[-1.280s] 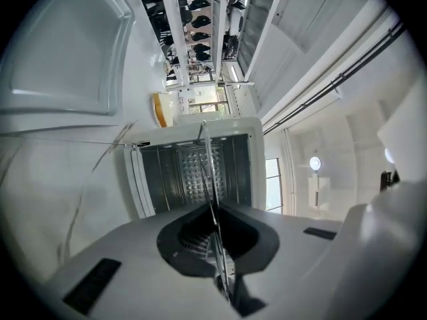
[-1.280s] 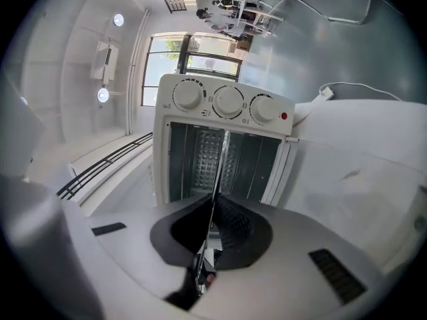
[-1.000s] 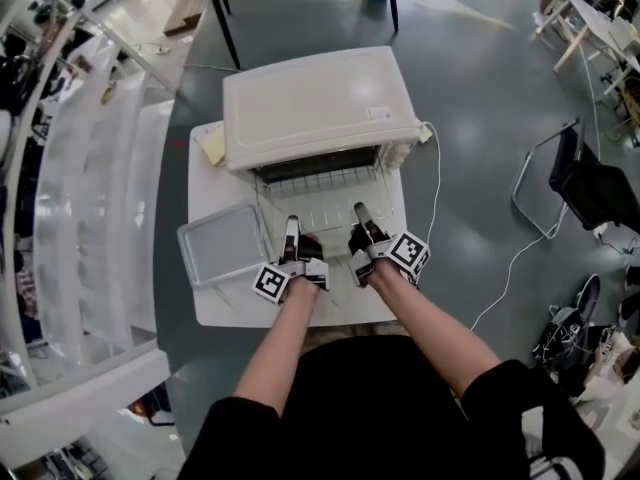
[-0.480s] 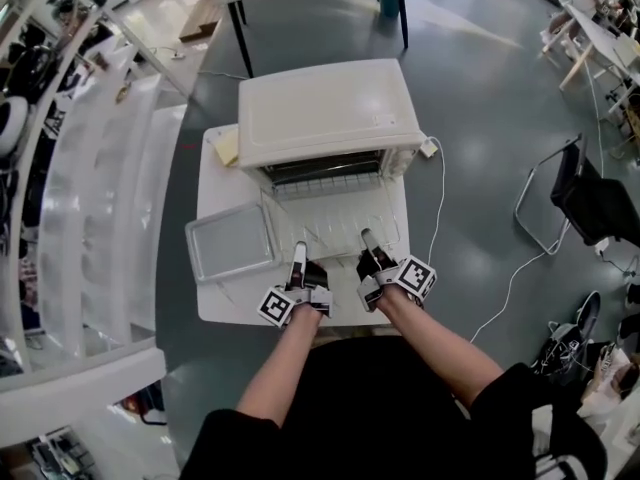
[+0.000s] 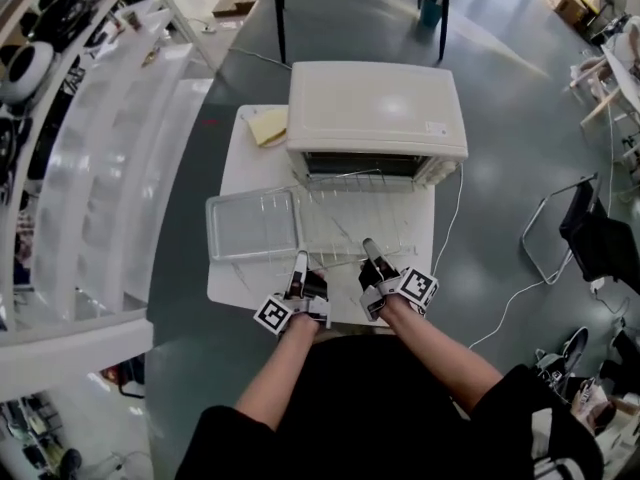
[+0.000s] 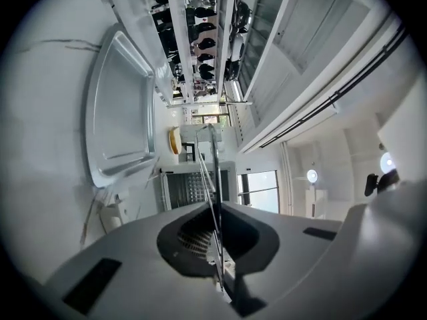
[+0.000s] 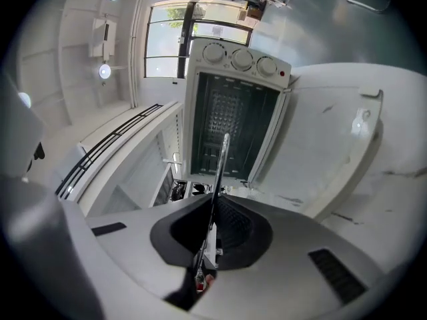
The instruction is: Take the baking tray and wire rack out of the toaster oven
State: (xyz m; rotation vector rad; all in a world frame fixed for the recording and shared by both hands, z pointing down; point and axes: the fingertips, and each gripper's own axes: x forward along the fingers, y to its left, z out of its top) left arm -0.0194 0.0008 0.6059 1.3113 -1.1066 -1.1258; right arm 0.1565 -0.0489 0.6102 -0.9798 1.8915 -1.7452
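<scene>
L gripper (image 5: 300, 261) & R gripper (image 5: 368, 247) are each clamped shut on the near edge wire of the wire rack (image 5: 350, 213). The rack is held over the dropped oven door (image 7: 333, 139), its far edge at the mouth of the toaster oven (image 5: 375, 108). The baking tray (image 5: 252, 225) is laid on the tabletop (image 5: 225, 288) just left of the rack. A yellow pad (image 5: 268, 126) is seen left of the oven, and a cable (image 5: 452, 218) at right.

Centre frame, the toaster oven (image 5: 375, 108) sits at the tabletop's (image 5: 232, 286) far end. The wire rack (image 5: 350, 223) lies before it, with the baking tray (image 5: 255, 223) just left. The left gripper (image 5: 301, 260) and right gripper (image 5: 369, 245) clamp the rack's near edge.
</scene>
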